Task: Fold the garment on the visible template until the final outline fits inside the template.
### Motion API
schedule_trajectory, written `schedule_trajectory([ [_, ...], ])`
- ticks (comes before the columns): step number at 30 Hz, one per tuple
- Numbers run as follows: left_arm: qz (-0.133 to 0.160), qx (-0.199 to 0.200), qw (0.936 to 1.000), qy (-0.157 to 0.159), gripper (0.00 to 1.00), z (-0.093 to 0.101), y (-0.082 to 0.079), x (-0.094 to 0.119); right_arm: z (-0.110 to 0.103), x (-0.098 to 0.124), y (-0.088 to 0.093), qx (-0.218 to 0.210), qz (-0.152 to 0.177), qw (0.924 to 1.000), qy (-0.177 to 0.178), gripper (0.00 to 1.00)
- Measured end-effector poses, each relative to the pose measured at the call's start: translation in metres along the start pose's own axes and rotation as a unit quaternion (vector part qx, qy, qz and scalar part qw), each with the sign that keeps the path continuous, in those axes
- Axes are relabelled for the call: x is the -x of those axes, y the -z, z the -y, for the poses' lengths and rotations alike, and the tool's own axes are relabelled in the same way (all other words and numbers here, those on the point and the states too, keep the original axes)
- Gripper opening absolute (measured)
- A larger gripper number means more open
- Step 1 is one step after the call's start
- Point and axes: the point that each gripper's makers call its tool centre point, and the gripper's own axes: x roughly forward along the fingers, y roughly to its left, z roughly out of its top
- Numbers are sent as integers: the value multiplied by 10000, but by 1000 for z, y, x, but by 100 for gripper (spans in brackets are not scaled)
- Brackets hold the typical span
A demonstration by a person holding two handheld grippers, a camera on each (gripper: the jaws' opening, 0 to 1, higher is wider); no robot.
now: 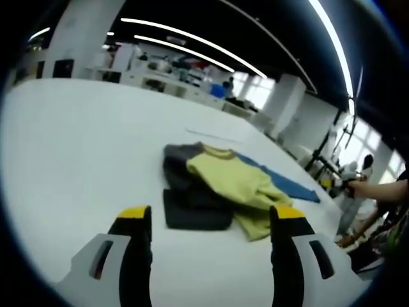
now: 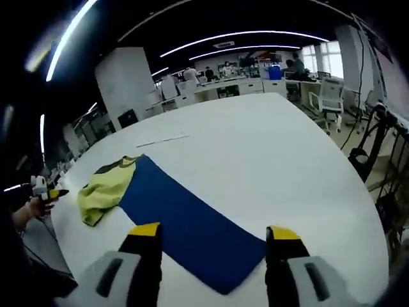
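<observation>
On the white tabletop [image 2: 268, 153] the garment [image 1: 236, 185], a yellow-green top with dark grey sleeves and a dark collar edge, lay crumpled and partly doubled over itself, 1 grey sleeve spread flat toward the near edge. It overlapped 1 end of the blue template [image 2: 188, 230], a long flat rectangle that ran on toward the tabletop's near edge in the right gripper view. The left gripper [image 1: 211, 224] hung above the tabletop near the garment, its 2 yellow-tipped jaws spread wide with nothing between them. The right gripper [image 2: 214, 243] hung over the template's free end, jaws likewise spread and holding nothing. At the tabletop's far side stood desks, chairs and people, and a person's hand [image 2: 35, 208] showed beyond the edge nearest the garment.
</observation>
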Motion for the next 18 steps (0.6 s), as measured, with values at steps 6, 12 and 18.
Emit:
schedule_trajectory([
  [6, 6, -15, 10000, 6, 72, -1, -1, 1, -30, -1, -12, 109, 324, 9986, -405, 85],
  [12, 0, -26, 10000, 43, 72, 0, -1, 0, -51, 1, -26, 123, 674, 9955, -657, 95],
  [18, -5, -24, 10000, 94, 72, 3, 0, -4, -67, 4, -32, 139, 801, 9931, -847, 96],
])
